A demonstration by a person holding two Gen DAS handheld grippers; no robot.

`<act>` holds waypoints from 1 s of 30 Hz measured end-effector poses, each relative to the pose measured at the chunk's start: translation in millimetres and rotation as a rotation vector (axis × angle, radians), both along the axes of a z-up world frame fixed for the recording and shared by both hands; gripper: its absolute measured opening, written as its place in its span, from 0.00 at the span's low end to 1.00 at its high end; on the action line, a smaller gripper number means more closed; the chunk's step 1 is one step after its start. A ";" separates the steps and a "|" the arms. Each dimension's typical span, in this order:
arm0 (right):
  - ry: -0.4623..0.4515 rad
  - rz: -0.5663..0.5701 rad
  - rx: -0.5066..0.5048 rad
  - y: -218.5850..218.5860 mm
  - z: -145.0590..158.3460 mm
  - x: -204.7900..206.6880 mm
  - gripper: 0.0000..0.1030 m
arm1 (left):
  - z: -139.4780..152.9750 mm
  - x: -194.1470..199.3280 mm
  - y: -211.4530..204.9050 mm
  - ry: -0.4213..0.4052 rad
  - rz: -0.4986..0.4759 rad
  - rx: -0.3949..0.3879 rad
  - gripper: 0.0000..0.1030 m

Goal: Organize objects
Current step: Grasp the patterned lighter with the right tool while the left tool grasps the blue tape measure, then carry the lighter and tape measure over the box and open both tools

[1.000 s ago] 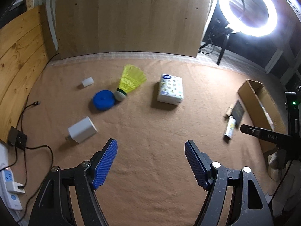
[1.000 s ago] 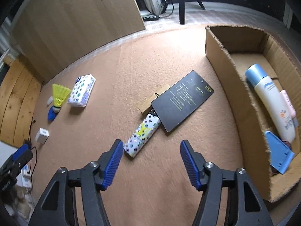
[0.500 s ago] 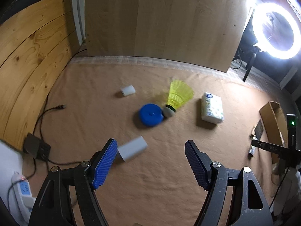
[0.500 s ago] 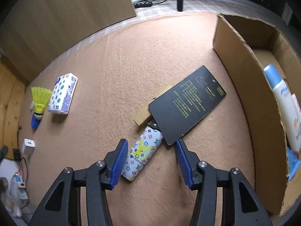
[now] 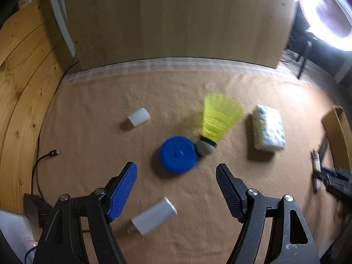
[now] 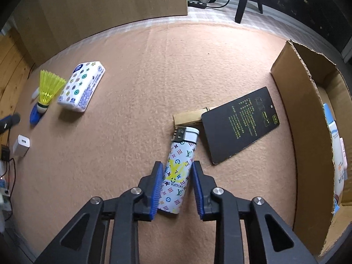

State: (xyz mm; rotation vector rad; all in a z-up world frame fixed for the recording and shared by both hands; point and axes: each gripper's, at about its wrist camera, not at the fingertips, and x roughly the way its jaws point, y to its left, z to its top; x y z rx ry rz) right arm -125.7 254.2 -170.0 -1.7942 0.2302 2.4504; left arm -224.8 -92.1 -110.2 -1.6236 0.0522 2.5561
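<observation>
In the right wrist view a patterned lighter (image 6: 176, 176) lies on the tan carpet beside a black card (image 6: 241, 125) held in a wooden clip (image 6: 189, 118). My right gripper (image 6: 177, 164) is closing on the lighter, and its blue pads meet both long sides. In the left wrist view my left gripper (image 5: 176, 167) hangs open over the carpet. A white charger (image 5: 154, 217) lies low between its fingers, untouched. Just beyond the tips are a blue disc (image 5: 178, 157) and a yellow shuttlecock (image 5: 217, 121).
A cardboard box (image 6: 303, 118) at the right holds a white bottle (image 6: 336, 154). A tissue pack (image 5: 268, 129) and a small white cap (image 5: 138, 116) lie on the carpet. Cables and a power strip (image 6: 3, 187) sit at the left edge, with wooden panels behind.
My right gripper came down over the lighter and its jaws narrowed onto its sides. My left gripper swung left and closer to the blue disc and charger, still open.
</observation>
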 end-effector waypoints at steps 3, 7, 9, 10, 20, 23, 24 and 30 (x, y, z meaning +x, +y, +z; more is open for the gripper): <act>-0.001 -0.001 -0.007 1.9 -0.7 -1.3 0.21 | -4.4 -19.1 -9.0 -0.019 0.074 0.041 0.72; -0.002 -0.001 -0.013 3.8 -0.7 -1.4 0.20 | -13.9 -45.7 -22.5 -0.068 0.172 0.101 0.60; -0.002 -0.002 -0.013 3.5 -0.4 -1.3 0.20 | -19.0 -55.5 -23.7 -0.085 0.188 0.109 0.59; -0.002 -0.001 -0.012 3.5 -0.4 -1.3 0.20 | -22.3 -60.0 -24.1 -0.097 0.196 0.108 0.55; -0.003 0.015 -0.025 3.7 1.6 2.2 0.20 | -41.6 -65.0 -17.4 -0.158 0.199 0.124 0.35; -0.004 0.023 -0.030 3.0 2.0 1.0 0.20 | -41.2 -57.0 -12.1 -0.165 0.182 0.136 0.33; -0.004 0.026 -0.033 3.1 2.2 0.7 0.20 | -41.4 -53.6 -9.5 -0.167 0.175 0.140 0.33; -0.008 0.049 -0.072 7.9 2.7 0.1 0.20 | -44.0 -29.4 6.3 -0.175 0.152 0.160 0.32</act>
